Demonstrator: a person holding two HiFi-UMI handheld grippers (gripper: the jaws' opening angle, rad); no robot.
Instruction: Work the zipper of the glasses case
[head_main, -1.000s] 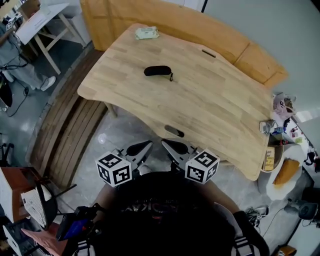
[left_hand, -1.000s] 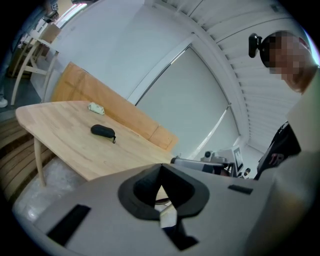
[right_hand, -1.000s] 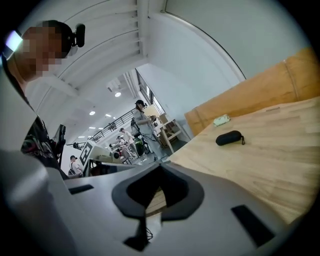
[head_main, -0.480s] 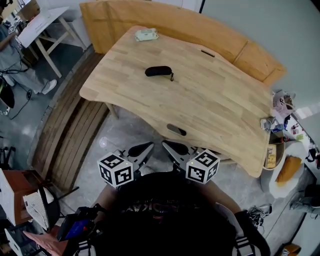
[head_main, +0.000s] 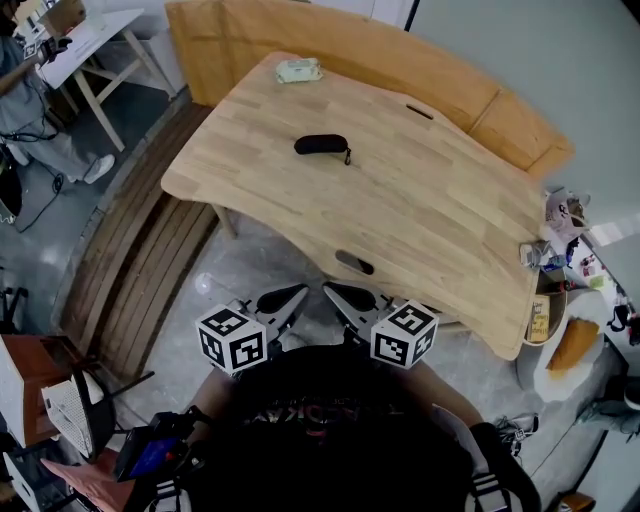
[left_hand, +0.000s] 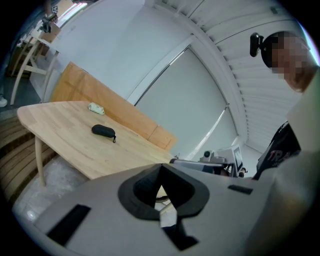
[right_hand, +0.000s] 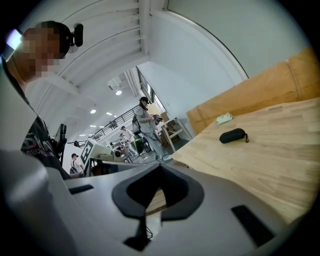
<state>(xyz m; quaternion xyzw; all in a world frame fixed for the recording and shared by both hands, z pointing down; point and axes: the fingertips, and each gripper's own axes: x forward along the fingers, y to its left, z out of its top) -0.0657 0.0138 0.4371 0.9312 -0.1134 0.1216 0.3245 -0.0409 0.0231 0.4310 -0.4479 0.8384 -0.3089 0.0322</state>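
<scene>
My left gripper (head_main: 288, 296) and right gripper (head_main: 340, 294) hang empty, jaws pressed together, well apart from the glasses case (head_main: 320, 145) lying on the table (head_main: 430, 210); zipper too small to read as open or closed.

A black oval zippered glasses case (head_main: 320, 145) lies on a light wooden table (head_main: 420, 215), in the 11 o'clock part of the tabletop. A small pale green packet (head_main: 298, 70) lies further back, between 11 and 12 o'clock from the case, by the far edge. A long upright wooden panel (head_main: 340, 45) stands just behind the table from 11 to 2 o'clock. The left gripper (head_main: 283, 297) and the right gripper (head_main: 350, 297) are side by side before the table's near edge, at 6 o'clock from the case and well apart from it.
</scene>
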